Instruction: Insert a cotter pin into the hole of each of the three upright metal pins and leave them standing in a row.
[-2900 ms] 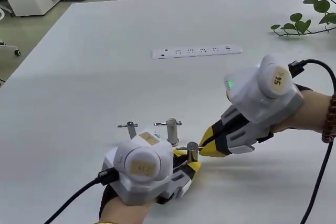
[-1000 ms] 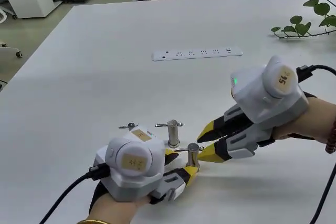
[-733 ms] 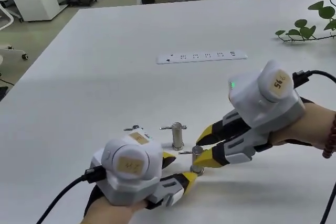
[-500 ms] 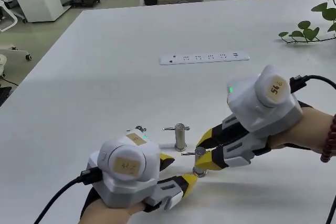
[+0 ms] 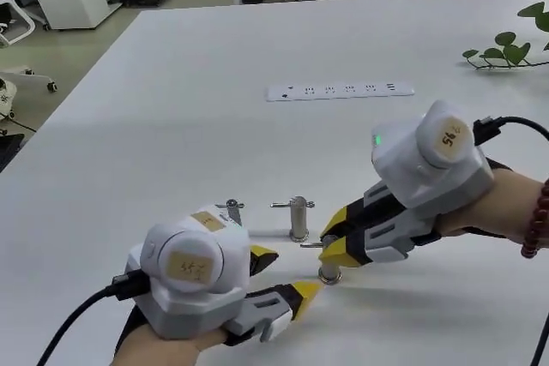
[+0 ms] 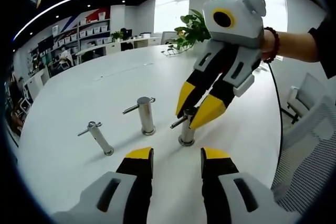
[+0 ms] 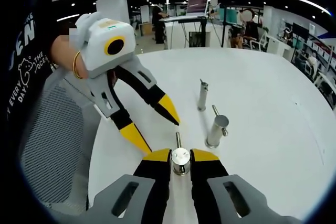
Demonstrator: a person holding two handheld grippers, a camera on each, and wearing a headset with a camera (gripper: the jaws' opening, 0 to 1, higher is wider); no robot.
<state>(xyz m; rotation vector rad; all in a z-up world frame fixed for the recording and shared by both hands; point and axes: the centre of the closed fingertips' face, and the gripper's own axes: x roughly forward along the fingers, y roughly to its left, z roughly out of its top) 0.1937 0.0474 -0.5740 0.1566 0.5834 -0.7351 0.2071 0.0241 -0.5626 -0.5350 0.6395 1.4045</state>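
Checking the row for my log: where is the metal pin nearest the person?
In the head view the nearest metal pin stands low and centre on the white table, clasped by the right gripper, just right of the middle pin.

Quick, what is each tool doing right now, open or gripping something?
Left tool: open, holding nothing.
Right tool: closed on the nearest metal pin.
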